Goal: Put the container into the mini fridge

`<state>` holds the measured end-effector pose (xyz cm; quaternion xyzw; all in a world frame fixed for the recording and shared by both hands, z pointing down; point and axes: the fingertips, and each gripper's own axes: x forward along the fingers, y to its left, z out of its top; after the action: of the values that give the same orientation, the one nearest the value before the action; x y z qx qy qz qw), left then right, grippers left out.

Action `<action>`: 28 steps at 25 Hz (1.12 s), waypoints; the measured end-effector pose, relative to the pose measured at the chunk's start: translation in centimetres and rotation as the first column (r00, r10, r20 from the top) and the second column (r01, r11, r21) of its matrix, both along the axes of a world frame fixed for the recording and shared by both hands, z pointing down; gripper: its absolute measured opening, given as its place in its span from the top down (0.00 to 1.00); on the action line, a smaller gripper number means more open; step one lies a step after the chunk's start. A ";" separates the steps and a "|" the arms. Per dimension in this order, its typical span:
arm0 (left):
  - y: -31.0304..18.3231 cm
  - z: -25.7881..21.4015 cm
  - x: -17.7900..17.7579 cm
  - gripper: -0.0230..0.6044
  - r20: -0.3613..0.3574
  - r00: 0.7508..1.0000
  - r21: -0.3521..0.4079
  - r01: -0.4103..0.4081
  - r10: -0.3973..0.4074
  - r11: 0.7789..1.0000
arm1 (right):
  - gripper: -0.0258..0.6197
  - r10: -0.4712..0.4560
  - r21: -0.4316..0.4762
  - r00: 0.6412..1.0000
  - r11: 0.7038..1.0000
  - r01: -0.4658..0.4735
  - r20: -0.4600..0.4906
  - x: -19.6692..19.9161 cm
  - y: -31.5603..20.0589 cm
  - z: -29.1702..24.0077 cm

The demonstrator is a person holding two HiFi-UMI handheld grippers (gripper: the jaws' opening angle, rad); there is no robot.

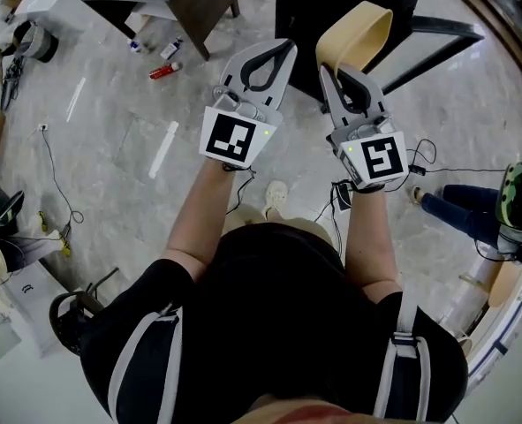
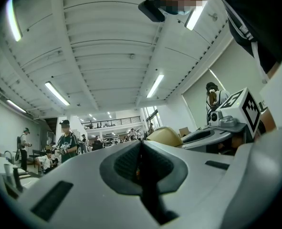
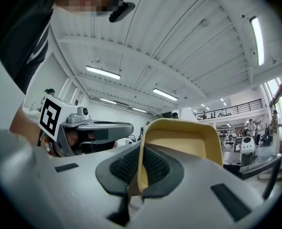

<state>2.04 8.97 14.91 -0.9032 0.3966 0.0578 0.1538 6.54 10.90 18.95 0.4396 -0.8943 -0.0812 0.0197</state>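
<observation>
Right gripper [image 1: 329,71] clenched on container [image 1: 359,26] rim at 12 o'clock; left gripper [image 1: 283,49] closed, empty. Carry phase, I judge; next: find fridge, unseen.

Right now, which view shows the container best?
Right gripper view: the container is close, one wall clamped between the jaws. Head view shows its rim from above; left gripper view, only a corner.

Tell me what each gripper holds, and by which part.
The right gripper is shut on the tan container, pinching one side wall at its rim. The left gripper is shut on nothing.
</observation>
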 end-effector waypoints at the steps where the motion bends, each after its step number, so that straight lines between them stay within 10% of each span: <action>1: -0.5 0.1 0.3 0.92 -0.007 1.000 -0.003 -0.005 0.005 1.000 | 0.90 -0.001 -0.004 1.000 1.000 0.001 0.002 0.2 -0.5 0.2; 28: -13.9 7.1 1.1 0.92 0.150 0.988 0.014 -0.025 0.023 1.000 | 0.90 -0.160 -0.178 0.980 0.974 0.137 -0.122 -1.7 -12.6 8.9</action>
<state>3.11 -4.95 21.98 -0.9084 0.3725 -0.0051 0.1896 4.89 -1.74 27.82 0.3616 -0.9249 -0.0361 0.1114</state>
